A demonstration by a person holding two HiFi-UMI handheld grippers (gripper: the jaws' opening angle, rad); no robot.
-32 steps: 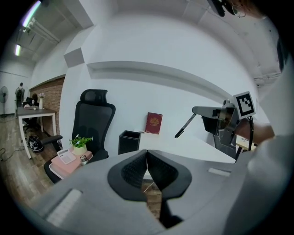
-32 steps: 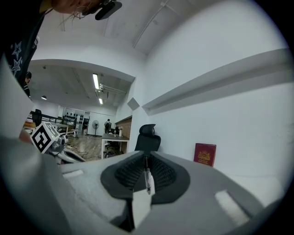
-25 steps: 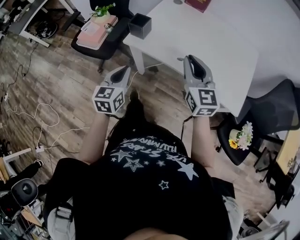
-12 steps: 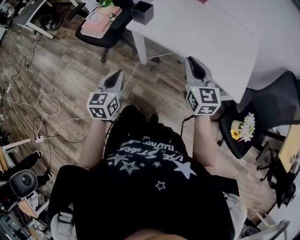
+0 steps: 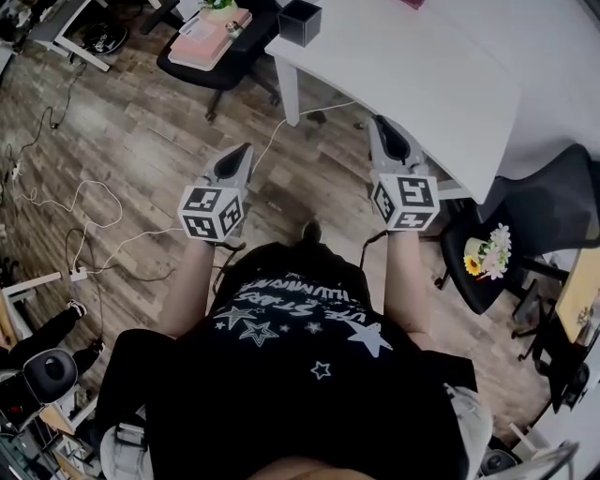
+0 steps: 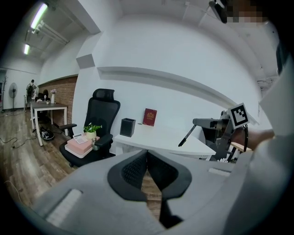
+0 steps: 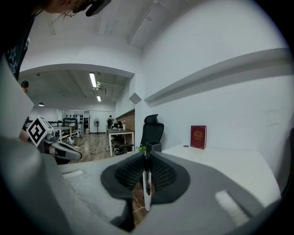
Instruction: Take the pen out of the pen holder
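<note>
Two grippers sit out in front of us over the wood floor (image 5: 141,159). Our left gripper (image 5: 243,154) has its jaws pressed together with nothing between them. Our right gripper (image 5: 382,126) is clamped on the pen (image 7: 146,186), one end hanging below the pads, so the pen is out of the holder (image 5: 300,21) and well apart from it. Beyond the right gripper lies the white table (image 5: 422,75); the black holder stands at its far left corner, a red book (image 6: 149,117) further along. Past the table, a black chair (image 5: 220,70) carries a pink box (image 5: 200,47) and a small plant (image 6: 91,129).
</note>
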